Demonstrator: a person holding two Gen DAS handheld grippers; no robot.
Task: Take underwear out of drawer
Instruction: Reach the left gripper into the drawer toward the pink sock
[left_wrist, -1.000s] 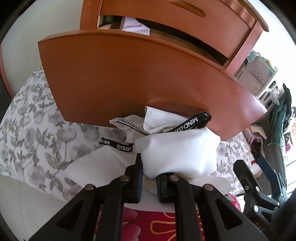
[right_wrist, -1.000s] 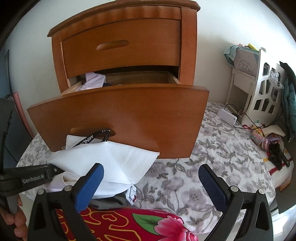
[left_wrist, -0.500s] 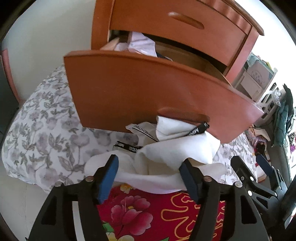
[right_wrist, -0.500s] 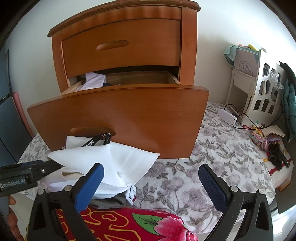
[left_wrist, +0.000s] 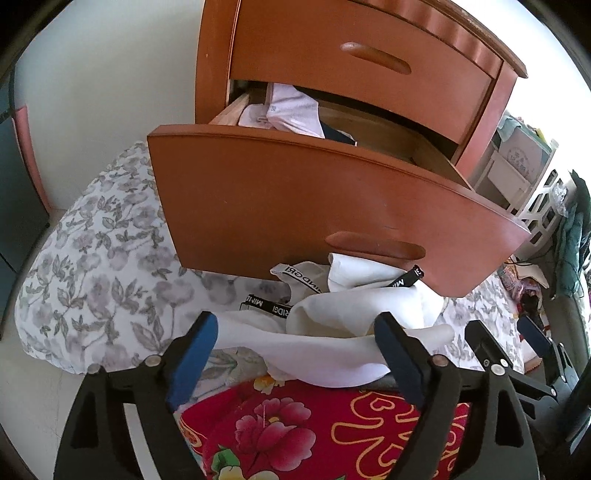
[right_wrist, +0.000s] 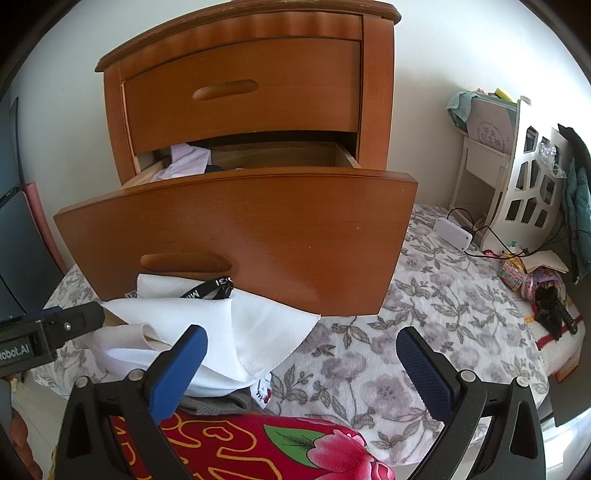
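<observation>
The drawer (right_wrist: 236, 236) front hides most of the inside, so the clothes (left_wrist: 291, 110) there show only partly. The waistband (left_wrist: 404, 282) text is cut by folds. Small things on the bed (right_wrist: 532, 280) are too small to name.

Underwear (left_wrist: 343, 325) lies on the bedspread (right_wrist: 424, 332) before the open drawer (right_wrist: 236, 240), with more clothes (left_wrist: 291, 110) inside it.

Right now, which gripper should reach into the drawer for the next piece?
Probably left. The remaining clothes sit at the drawer's left end, on the left gripper's side; its jaws are opening, empty, above the white pile.
</observation>
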